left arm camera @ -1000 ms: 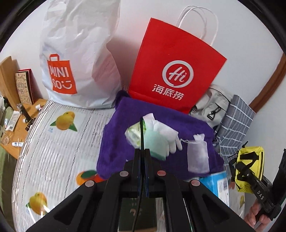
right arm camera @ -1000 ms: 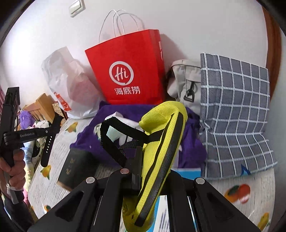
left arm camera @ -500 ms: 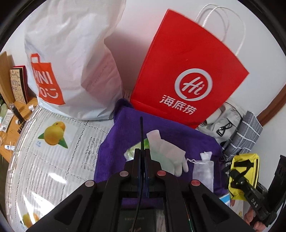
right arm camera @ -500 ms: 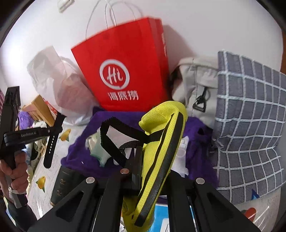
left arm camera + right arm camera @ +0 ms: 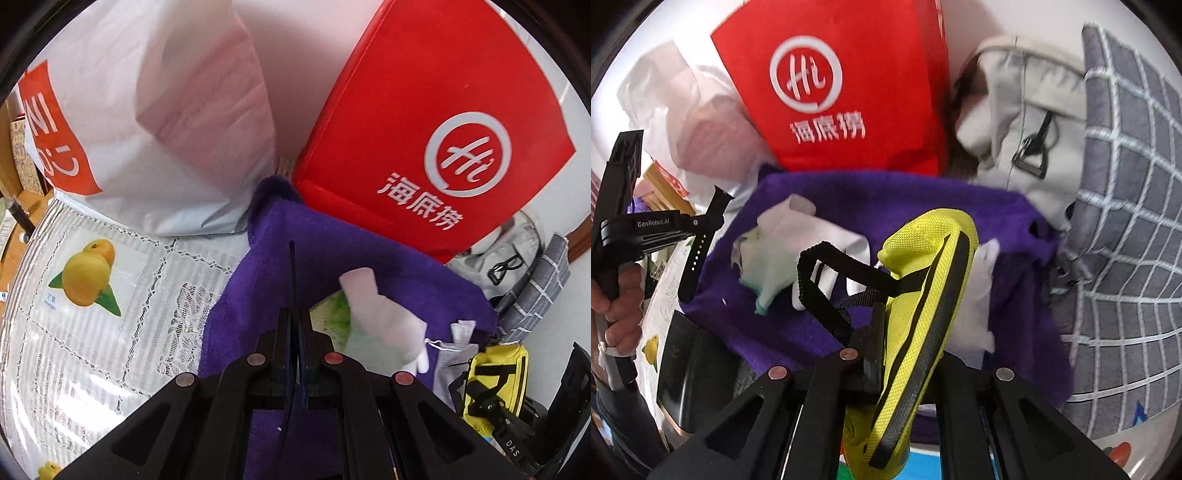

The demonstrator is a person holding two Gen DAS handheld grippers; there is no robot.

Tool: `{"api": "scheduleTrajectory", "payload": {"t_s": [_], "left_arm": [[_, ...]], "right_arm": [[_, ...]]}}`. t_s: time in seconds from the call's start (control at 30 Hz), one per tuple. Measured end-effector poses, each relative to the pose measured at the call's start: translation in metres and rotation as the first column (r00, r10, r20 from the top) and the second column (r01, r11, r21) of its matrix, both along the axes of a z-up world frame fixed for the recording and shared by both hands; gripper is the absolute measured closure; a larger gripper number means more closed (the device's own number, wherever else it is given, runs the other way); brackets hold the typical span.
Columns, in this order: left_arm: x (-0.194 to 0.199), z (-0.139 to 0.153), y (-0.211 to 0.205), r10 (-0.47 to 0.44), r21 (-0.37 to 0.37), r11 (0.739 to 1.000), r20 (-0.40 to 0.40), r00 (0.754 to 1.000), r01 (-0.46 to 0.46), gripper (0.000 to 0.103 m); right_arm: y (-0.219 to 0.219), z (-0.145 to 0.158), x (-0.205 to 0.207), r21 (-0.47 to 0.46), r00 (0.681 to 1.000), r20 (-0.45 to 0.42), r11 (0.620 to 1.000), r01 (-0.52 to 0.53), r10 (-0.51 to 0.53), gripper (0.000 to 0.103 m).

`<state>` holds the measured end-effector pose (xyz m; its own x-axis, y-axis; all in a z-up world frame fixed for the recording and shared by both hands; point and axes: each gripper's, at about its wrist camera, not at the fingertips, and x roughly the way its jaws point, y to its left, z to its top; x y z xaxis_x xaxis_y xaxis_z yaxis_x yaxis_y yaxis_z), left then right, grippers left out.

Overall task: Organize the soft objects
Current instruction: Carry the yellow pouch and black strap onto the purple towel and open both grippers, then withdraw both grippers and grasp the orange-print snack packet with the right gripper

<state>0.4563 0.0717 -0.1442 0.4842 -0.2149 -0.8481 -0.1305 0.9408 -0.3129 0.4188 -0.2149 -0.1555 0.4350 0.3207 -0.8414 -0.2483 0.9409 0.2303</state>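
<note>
A purple towel (image 5: 266, 280) lies on the table in front of a red paper bag (image 5: 436, 122). On it lie a white glove (image 5: 384, 317), a green packet (image 5: 332, 317) and a small white drawstring pouch (image 5: 456, 347). My left gripper (image 5: 294, 317) is shut on a thin black watch strap (image 5: 291, 266), held over the towel. My right gripper (image 5: 908, 321) is shut on a yellow pouch (image 5: 923, 288) with black straps, held above the towel (image 5: 886, 195). The glove (image 5: 816, 229) lies just beyond it, and the left gripper holding the strap (image 5: 701, 243) shows at the left.
A white plastic bag (image 5: 155, 122) stands left of the red bag. A grey bag (image 5: 1023, 122) and a grey checked cloth (image 5: 1126, 229) are at the right. A dark book (image 5: 687, 365) lies at the towel's near left. The lace tablecloth (image 5: 92, 325) has fruit prints.
Both grippers have moved forward toward the towel and the bags, which now look larger. The left still holds the strap and the right still holds the yellow pouch.
</note>
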Motion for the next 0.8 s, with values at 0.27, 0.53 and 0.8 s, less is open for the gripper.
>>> {"api": "scheduleTrajectory", "payload": {"t_s": [0.27, 0.53, 0.8], "left_arm": [[0.009, -0.013, -0.004, 0.002, -0.028, 1.0, -0.019, 1.0, -0.002, 0.099], [0.009, -0.014, -0.012, 0.006, 0.038, 0.999, -0.021, 1.0, -0.006, 0.086], [0.002, 0.001, -0.012, -0.003, 0.034, 0.999, 0.008, 1.0, 0.003, 0.068]], "right_arm": [[0.002, -0.016, 0.005, 0.02, 0.998, -0.062, 1.0, -0.013, 0.014, 0.093], [0.007, -0.011, 0.005, -0.045, 0.999, -0.037, 0.999, -0.019, 0.017, 0.057], [0.0, 0.011, -0.003, -0.099, 0.999, 0.035, 0.995, 0.023, -0.019, 0.049]]}}
